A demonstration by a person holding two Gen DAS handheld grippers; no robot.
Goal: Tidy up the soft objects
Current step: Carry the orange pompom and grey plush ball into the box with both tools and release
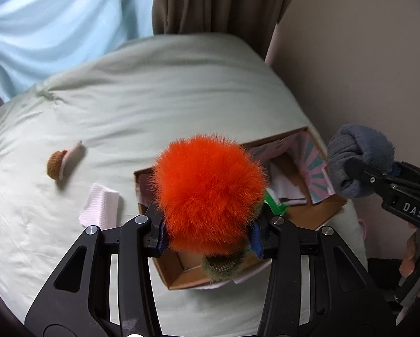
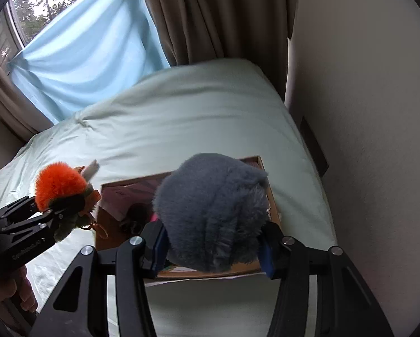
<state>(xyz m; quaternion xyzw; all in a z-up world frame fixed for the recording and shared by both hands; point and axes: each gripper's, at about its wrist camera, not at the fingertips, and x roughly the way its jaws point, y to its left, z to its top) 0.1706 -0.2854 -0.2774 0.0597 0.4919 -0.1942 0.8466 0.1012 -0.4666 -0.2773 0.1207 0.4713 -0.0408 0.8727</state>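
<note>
My left gripper [image 1: 208, 237] is shut on an orange fluffy toy [image 1: 208, 193] with a green underside, held above the near left part of an open cardboard box [image 1: 179, 278]. The toy also shows in the right wrist view [image 2: 59, 185]. My right gripper [image 2: 212, 250] is shut on a grey-blue plush ball [image 2: 212, 210], held above the box [image 2: 274, 205]. In the left wrist view the grey plush [image 1: 359, 163] hangs right of the box. A small brown and pink knitted toy [image 1: 62, 163] and a folded pink-white cloth [image 1: 101, 206] lie on the bed left of the box.
The box lies on a pale green duvet [image 1: 153, 98] and holds white and green items [image 1: 280, 196] and patterned paper [image 1: 316, 168]. A wall [image 2: 364, 112] runs along the right. Brown curtains [image 2: 210, 14] and a light blue cloth [image 2: 92, 56] hang beyond the bed.
</note>
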